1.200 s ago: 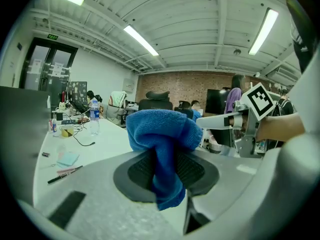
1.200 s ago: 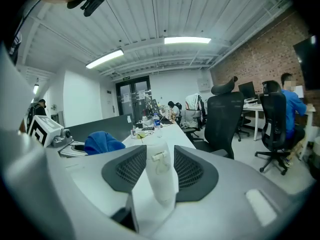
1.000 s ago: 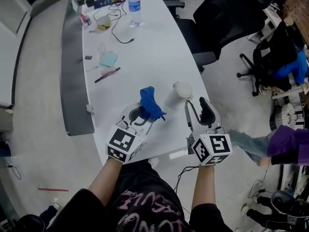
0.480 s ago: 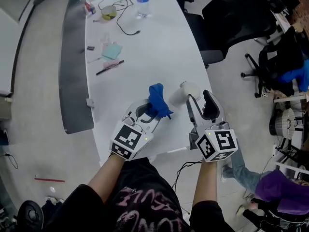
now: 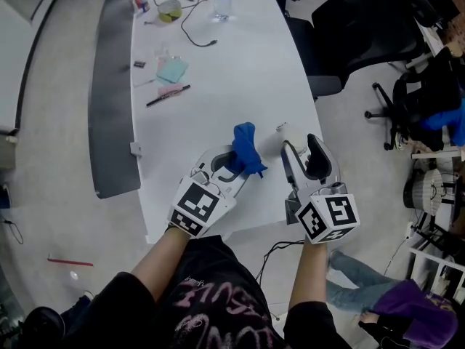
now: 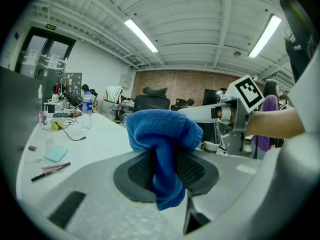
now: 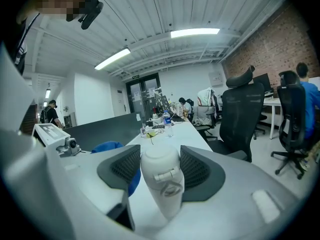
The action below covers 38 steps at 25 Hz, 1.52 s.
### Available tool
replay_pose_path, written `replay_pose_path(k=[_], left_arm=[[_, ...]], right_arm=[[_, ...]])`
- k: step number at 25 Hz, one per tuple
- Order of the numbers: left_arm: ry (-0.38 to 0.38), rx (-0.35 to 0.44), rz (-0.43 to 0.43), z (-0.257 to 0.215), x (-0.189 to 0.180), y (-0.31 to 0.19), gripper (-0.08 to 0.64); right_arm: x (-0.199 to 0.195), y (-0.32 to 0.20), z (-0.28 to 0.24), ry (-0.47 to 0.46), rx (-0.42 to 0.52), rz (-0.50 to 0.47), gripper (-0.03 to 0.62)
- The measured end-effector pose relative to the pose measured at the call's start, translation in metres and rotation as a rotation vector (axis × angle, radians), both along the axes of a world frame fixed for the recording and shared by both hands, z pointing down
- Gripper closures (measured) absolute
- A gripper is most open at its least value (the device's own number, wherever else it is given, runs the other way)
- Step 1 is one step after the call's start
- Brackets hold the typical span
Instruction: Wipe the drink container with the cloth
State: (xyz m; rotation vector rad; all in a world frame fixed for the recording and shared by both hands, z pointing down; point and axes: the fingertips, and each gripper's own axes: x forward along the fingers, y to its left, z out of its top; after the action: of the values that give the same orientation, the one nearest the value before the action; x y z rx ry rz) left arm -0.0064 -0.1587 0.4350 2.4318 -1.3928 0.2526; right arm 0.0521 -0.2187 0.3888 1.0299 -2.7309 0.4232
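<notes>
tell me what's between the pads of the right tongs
The white drink bottle stands upright between the pads of the right tongs, which have just been opening. The right gripper view shows it best.

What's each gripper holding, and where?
Left gripper pinches the blue cloth mid-length. Right gripper holds nothing: its jaws, just opened wider, flank the white drink container.

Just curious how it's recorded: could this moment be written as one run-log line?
left gripper: shut on blue cloth | right gripper: jaws just opening, white bottle between them, ungripped | cloth: apart from bottle
</notes>
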Motion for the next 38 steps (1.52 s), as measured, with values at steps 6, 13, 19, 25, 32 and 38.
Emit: replay_pose_path(k=[6,13,19,25,32,38], left_arm=[[0.003,0.005,0.008,0.000,0.002,-0.005,0.460],[-0.004,0.031,0.042,-0.011,0.010,-0.015,0.460],[-0.006,0.044,0.082,-0.017,0.026,-0.027,0.460],[0.005,0.047,0.109,-0.010,0.036,-0.032,0.460],[0.017,0.028,0.117,0.002,0.037,-0.035,0.459],[0.017,-0.007,0.121,0.018,0.038,-0.037,0.459]], right_arm=[[0.000,-0.001,0.001,-0.007,0.002,-0.001,0.342],[0.000,0.000,0.001,-0.008,-0.001,0.002,0.338],[0.000,-0.002,-0.001,-0.005,0.001,0.000,0.337],[-0.002,-0.001,0.002,-0.002,0.006,-0.003,0.337],[0.000,-0.003,0.003,-0.007,0.001,0.009,0.337],[0.000,-0.005,0.001,-0.011,0.002,0.010,0.337]])
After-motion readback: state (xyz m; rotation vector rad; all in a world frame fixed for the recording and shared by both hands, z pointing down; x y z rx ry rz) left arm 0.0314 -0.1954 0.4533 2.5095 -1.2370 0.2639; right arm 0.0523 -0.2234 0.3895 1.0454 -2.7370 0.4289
